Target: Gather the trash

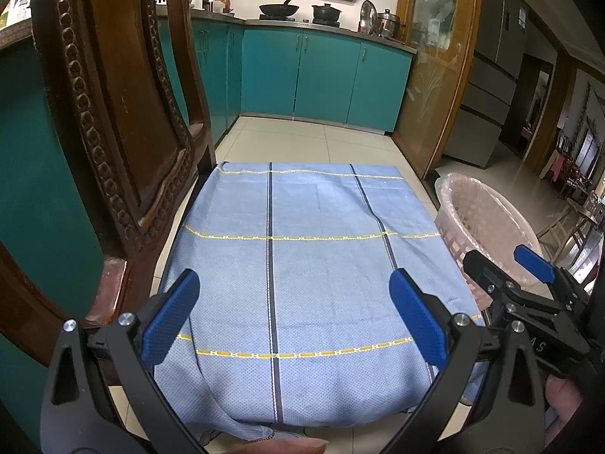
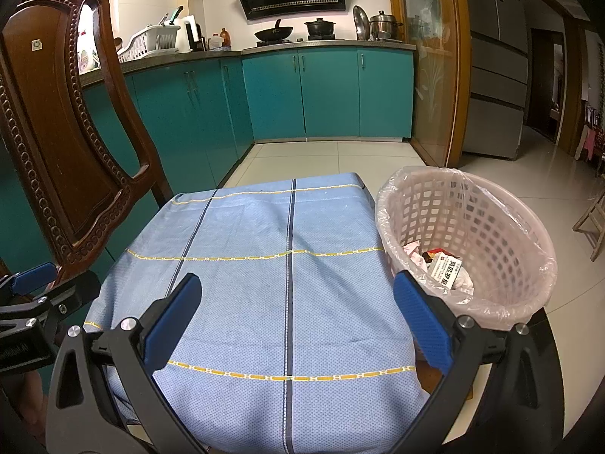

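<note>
A pink mesh trash basket (image 2: 491, 227) lined with a clear bag stands on the floor to the right of a low surface under a blue checked cloth (image 2: 264, 265). In it lie a small white box with printed text (image 2: 446, 270) and crumpled pieces of trash (image 2: 416, 253). My right gripper (image 2: 297, 317) is open and empty above the cloth's near end. My left gripper (image 1: 295, 316) is open and empty above the same cloth. The basket also shows in the left wrist view (image 1: 487, 223), with the right gripper (image 1: 503, 261) in front of it. No trash lies on the cloth.
A carved wooden chair back (image 2: 64, 143) stands close at the left, also in the left wrist view (image 1: 113, 132). Teal kitchen cabinets (image 2: 321, 94) run along the far wall. A tiled floor (image 2: 340, 159) lies beyond the cloth. A glass door with a wooden frame (image 2: 435, 75) stands at the right.
</note>
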Available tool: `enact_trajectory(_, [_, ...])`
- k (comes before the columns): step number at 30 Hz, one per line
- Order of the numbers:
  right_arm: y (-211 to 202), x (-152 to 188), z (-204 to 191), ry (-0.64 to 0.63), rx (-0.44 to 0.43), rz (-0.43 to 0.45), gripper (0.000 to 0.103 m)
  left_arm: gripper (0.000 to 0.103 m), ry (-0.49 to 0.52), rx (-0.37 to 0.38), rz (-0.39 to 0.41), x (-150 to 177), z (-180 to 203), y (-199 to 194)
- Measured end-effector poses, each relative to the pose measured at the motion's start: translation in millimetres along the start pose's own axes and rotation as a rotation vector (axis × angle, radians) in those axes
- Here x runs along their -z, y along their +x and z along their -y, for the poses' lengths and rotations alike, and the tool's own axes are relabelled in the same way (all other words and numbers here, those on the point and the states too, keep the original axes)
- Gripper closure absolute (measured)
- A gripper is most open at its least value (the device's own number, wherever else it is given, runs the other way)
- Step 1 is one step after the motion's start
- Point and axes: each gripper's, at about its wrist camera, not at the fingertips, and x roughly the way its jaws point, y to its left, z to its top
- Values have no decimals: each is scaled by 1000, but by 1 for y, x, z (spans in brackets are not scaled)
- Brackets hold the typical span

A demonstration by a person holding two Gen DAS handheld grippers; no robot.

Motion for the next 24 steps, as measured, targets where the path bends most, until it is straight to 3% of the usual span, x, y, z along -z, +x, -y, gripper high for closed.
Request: enact_trajectory(24, [0, 1, -1, 1, -1, -1, 4, 3, -3, 14, -21, 2, -1, 8])
